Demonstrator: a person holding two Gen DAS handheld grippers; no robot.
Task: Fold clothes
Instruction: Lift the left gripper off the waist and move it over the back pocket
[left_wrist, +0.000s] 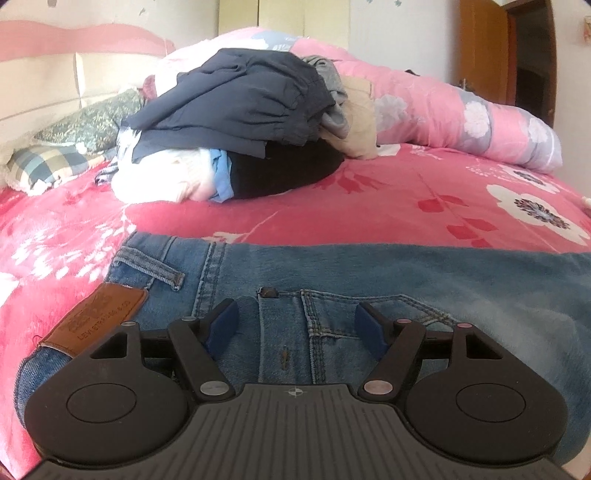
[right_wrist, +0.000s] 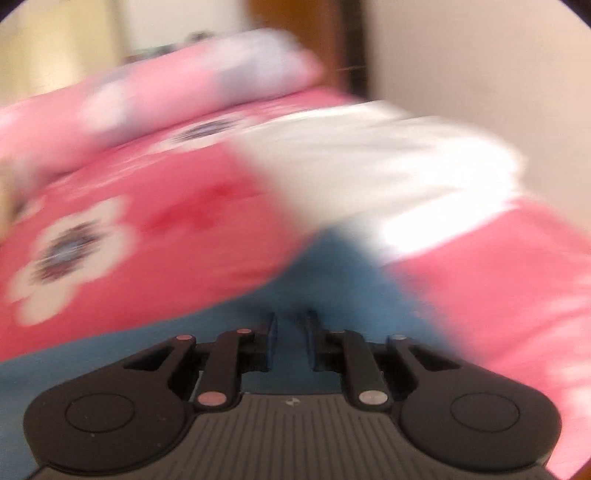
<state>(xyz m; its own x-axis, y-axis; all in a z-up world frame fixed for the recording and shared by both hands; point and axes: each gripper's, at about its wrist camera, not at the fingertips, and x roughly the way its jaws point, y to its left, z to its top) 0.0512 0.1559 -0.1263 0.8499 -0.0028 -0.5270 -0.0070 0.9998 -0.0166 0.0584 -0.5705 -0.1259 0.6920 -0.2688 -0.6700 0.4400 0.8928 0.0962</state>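
Observation:
A pair of blue jeans (left_wrist: 369, 273) lies flat on the pink floral bedspread (left_wrist: 369, 192), waistband and brown leather patch (left_wrist: 98, 319) to the left. My left gripper (left_wrist: 297, 325) is open and hovers just over the back pocket seams, holding nothing. The right wrist view is blurred by motion. There my right gripper (right_wrist: 290, 334) has its jaws nearly closed with blue denim (right_wrist: 332, 280) between and ahead of the pads, so it looks shut on the jeans. A white item (right_wrist: 388, 173) lies beyond it.
A pile of unfolded clothes (left_wrist: 236, 122), dark navy on top with white, black and beige pieces, sits at the back of the bed. A rolled pink quilt (left_wrist: 461, 110) lies at the right, pillows (left_wrist: 55, 162) at the left. A wooden door (left_wrist: 487, 48) stands behind.

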